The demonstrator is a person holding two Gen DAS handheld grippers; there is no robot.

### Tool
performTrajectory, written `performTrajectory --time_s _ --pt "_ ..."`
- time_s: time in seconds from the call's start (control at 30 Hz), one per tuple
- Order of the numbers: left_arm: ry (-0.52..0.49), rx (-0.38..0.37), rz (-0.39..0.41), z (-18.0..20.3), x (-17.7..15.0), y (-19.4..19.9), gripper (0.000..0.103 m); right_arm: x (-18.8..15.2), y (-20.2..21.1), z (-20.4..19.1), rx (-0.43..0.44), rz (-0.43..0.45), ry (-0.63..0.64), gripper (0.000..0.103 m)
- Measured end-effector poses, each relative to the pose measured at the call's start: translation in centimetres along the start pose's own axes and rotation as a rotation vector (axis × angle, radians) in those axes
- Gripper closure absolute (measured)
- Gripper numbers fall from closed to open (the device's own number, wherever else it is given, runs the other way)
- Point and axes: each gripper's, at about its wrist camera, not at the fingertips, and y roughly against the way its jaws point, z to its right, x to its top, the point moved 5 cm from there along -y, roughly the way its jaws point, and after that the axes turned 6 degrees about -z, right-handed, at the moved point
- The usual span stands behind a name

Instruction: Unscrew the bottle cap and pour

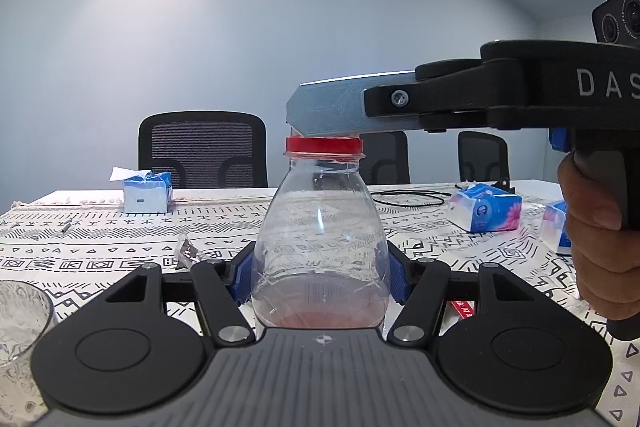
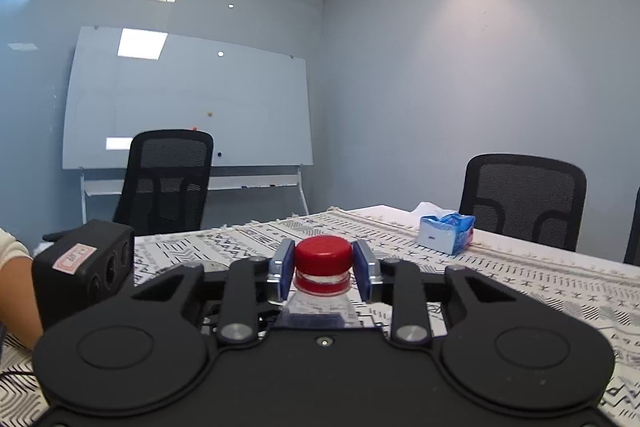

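Gripping the clear bottle (image 1: 320,247) by its belly, the left gripper (image 1: 320,277) pins it upright on the table (image 1: 100,239). Right gripper (image 2: 323,263) brackets the red cap (image 2: 322,254) at 12 o'clock; can't tell if it's touching.

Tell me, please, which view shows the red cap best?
The right wrist view: the cap sits centred between the right gripper fingers, top and side visible. The left wrist view shows only its side band, its top hidden under the right gripper, above the bottle held by the left gripper.
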Motion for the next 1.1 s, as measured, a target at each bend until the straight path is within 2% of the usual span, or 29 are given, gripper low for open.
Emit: performTrajectory --time_s 0.37,0.63,0.9,1.1 --pt "0.007 0.002 -0.003 -0.1 0.0 0.0 0.043 0.3 1.5 0.4 -0.017 0.031 -0.017 0.069" --pt "0.001 0.006 -0.003 0.2 0.0 0.0 0.043 -1.3 2.7 2.9 -0.118 0.011 -0.137 0.069" --pt "0.003 0.008 -0.002 0.2 0.0 0.1 0.043 -5.1 2.0 4.7 -0.284 -0.136 -0.262 0.069" --pt "0.005 0.011 -0.001 0.2 0.0 0.1 0.043 -8.2 1.1 4.5 -0.339 -0.26 -0.296 0.069"
